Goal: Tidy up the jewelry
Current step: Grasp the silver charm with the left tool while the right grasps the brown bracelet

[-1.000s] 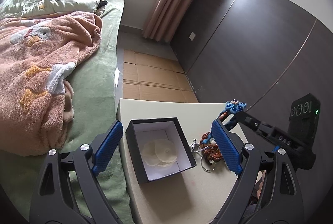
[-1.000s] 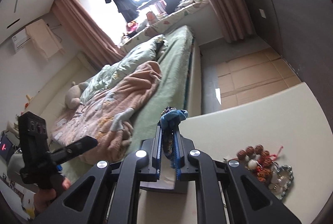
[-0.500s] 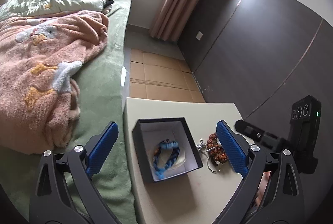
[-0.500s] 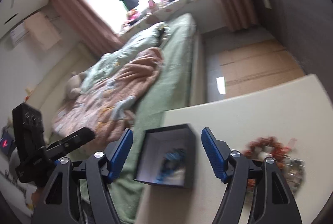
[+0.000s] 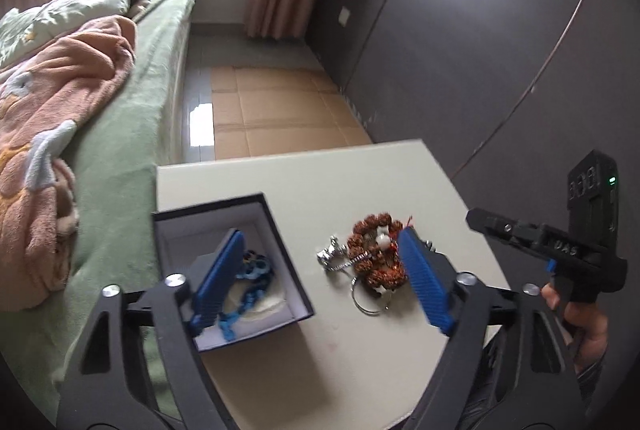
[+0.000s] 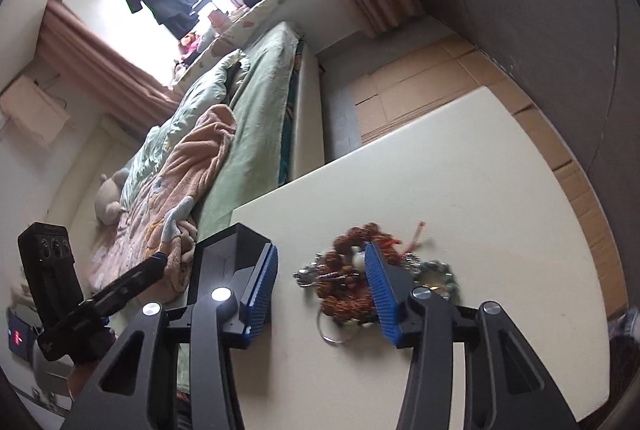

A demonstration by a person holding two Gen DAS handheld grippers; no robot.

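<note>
A black jewelry box (image 5: 224, 218) with a white lining stands open on the cream table (image 5: 360, 182). A blue bracelet (image 5: 250, 278) lies inside it. To its right lies a pile: a brown bead bracelet (image 5: 372, 230), a silver piece (image 5: 332, 256) and a key ring (image 5: 362, 300). My left gripper (image 5: 320, 278) is open and empty above the box and the pile. My right gripper (image 6: 322, 290) is open and empty, its jaws either side of the brown beads (image 6: 344, 294); the box (image 6: 224, 250) is at its left.
A bed with a green sheet (image 5: 132, 134) and a pink blanket (image 5: 60, 102) runs along the table's left side. A dark wardrobe (image 5: 480, 30) stands on the right. Cardboard sheets (image 5: 280, 110) cover the floor beyond the table's far edge.
The right gripper opened and let the blue bracelet go into the box, then swung right over the bead pile. The left gripper moved right, closer to the table.
</note>
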